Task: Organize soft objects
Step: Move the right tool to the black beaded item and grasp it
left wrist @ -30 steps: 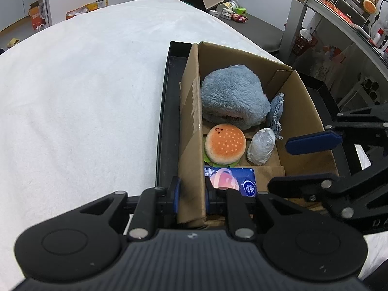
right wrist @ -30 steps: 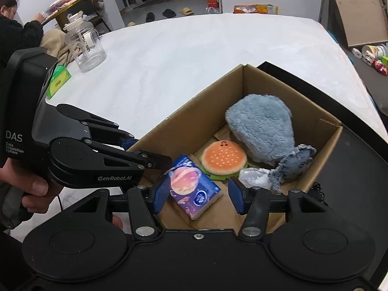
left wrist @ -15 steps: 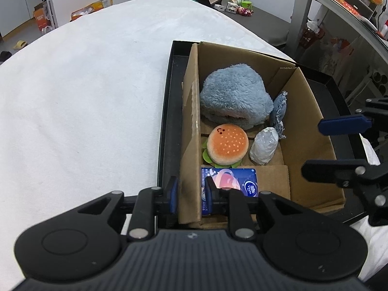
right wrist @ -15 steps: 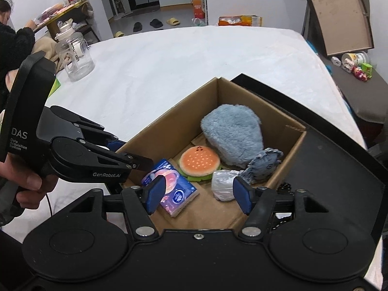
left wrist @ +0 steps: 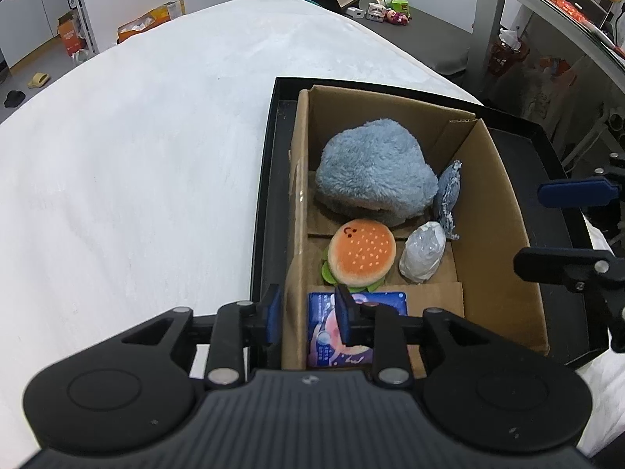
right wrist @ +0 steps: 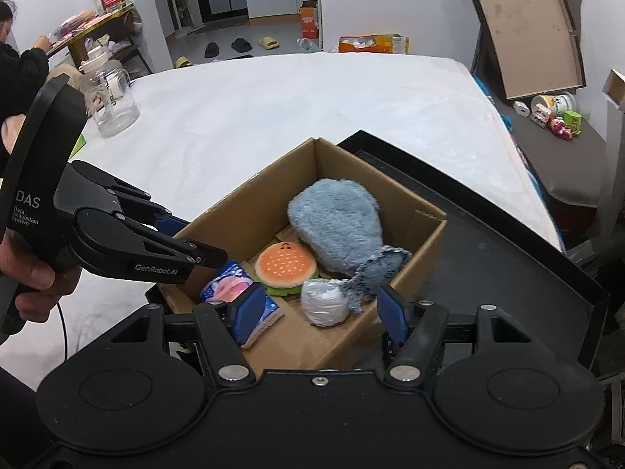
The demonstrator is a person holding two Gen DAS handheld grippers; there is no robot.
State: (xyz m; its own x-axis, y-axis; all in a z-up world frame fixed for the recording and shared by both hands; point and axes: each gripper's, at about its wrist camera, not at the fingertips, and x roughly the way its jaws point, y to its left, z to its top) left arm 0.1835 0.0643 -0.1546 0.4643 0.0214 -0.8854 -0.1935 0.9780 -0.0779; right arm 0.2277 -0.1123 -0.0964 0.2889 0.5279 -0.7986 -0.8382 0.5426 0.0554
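Note:
A cardboard box (left wrist: pixel 496 211) sits in a black tray (left wrist: pixel 262 203). It holds a fluffy blue-grey plush (left wrist: pixel 371 174), a burger plush (left wrist: pixel 361 252), a white wrapped bundle (left wrist: pixel 422 251), a grey denim piece (left wrist: pixel 448 191) and a blue tissue pack (left wrist: pixel 326 332). My left gripper (left wrist: pixel 306 312) is shut on the box's near-left wall. My right gripper (right wrist: pixel 318 314) is open and empty, held above the box's near side; the same objects show there, with the plush (right wrist: pixel 336 226), burger (right wrist: pixel 285 265) and tissue pack (right wrist: pixel 226 285).
The tray rests on a white table (left wrist: pixel 136 156). A clear water jug (right wrist: pixel 109 97) stands at the table's far left in the right wrist view. Shelves and clutter lie beyond the table's right edge (left wrist: pixel 547 58).
My right gripper has drawn back and up from the box, away to the right. My left gripper stays clamped on the box wall, and the box has not visibly shifted.

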